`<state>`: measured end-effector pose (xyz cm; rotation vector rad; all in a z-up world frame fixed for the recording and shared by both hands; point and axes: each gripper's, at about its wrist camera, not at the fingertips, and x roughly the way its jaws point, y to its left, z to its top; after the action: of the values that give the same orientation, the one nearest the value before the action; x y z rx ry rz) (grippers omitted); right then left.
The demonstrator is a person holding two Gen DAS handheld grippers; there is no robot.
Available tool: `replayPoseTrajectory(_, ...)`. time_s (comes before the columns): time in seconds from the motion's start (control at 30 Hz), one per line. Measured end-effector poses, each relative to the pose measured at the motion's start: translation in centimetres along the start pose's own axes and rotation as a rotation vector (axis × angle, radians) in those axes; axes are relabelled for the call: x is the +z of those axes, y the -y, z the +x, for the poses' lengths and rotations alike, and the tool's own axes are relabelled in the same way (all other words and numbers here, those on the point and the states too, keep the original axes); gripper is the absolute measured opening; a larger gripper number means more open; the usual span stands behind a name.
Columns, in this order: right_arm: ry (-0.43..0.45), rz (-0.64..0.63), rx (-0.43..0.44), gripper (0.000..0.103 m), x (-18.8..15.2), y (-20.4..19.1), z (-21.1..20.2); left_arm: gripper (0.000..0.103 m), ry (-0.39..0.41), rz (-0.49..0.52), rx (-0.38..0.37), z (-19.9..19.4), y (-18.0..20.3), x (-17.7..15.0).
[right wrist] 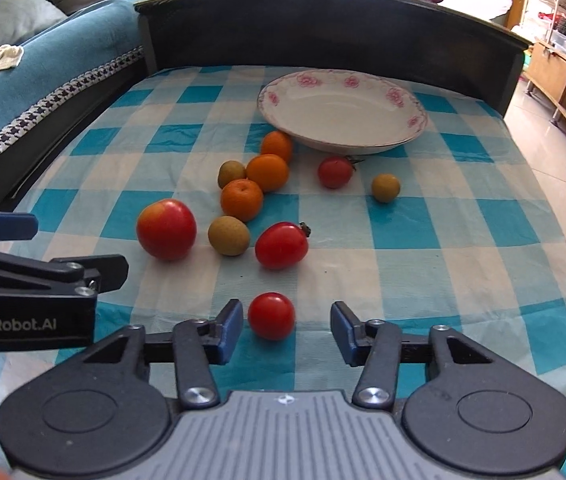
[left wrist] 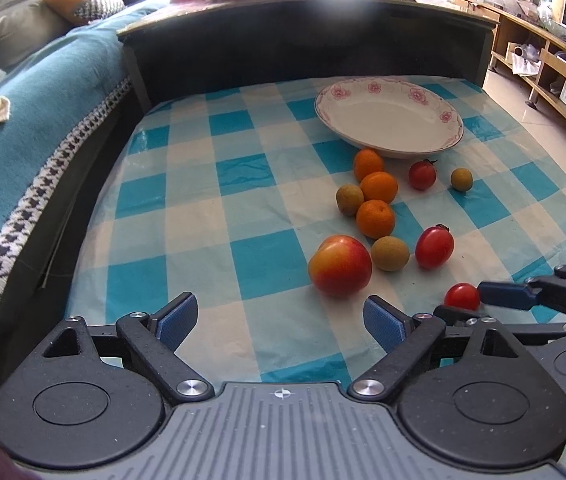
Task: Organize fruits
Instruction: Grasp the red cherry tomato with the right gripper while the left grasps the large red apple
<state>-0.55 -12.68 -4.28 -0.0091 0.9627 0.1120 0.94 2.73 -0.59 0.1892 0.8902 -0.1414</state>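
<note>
A white plate with pink flowers (left wrist: 435, 98) (right wrist: 395, 96) stands empty at the far side of the checked tablecloth. In front of it lie three oranges (right wrist: 241, 199), several small brown-green fruits (right wrist: 229, 235), a red apple (left wrist: 341, 266) (right wrist: 167, 229) and several small tomatoes. My right gripper (right wrist: 287, 330) is open, its fingers on either side of the nearest small tomato (right wrist: 271, 315) (left wrist: 462, 297) without touching it. My left gripper (left wrist: 281, 320) is open and empty, just short of the apple.
The blue-and-white checked cloth (left wrist: 203, 208) covers the table. A dark wooden board (left wrist: 283, 40) rises behind the plate. A blue sofa cover (left wrist: 43, 120) lies to the left. Wooden shelves (left wrist: 555, 72) and tiled floor are to the right.
</note>
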Motion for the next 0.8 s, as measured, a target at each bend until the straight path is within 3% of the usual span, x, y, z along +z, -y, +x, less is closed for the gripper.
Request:
replayPoseTrajectory(0.2, -0.021, -0.052, 0.001, 0.03, -0.3, -0.4, 0.7, 0.091, 0.028, 0.025, -0.036, 1.1, 0.2, 0.5)
replayPoseTrajectory(0.47, -0.028, 0.012, 0.021, 0.029, -0.3, 1.1, 0.1, 0.08, -0.008, 0.047, -0.095, 3.3, 1.4, 1.2)
replayPoseTrajectory(0.6, -0.028, 0.049, 0.023, 0.029, -0.2, 1.9, -0.1, 0.078, -0.022, 0.078, -0.081, 4.4, 2.2, 1.4)
replayPoseTrajectory(0.8, -0.035, 0.068, 0.032, 0.029, -0.2, 2.2, 0.0, 0.069, -0.076, 0.04, -0.095, 6.0, 1.7, 1.6)
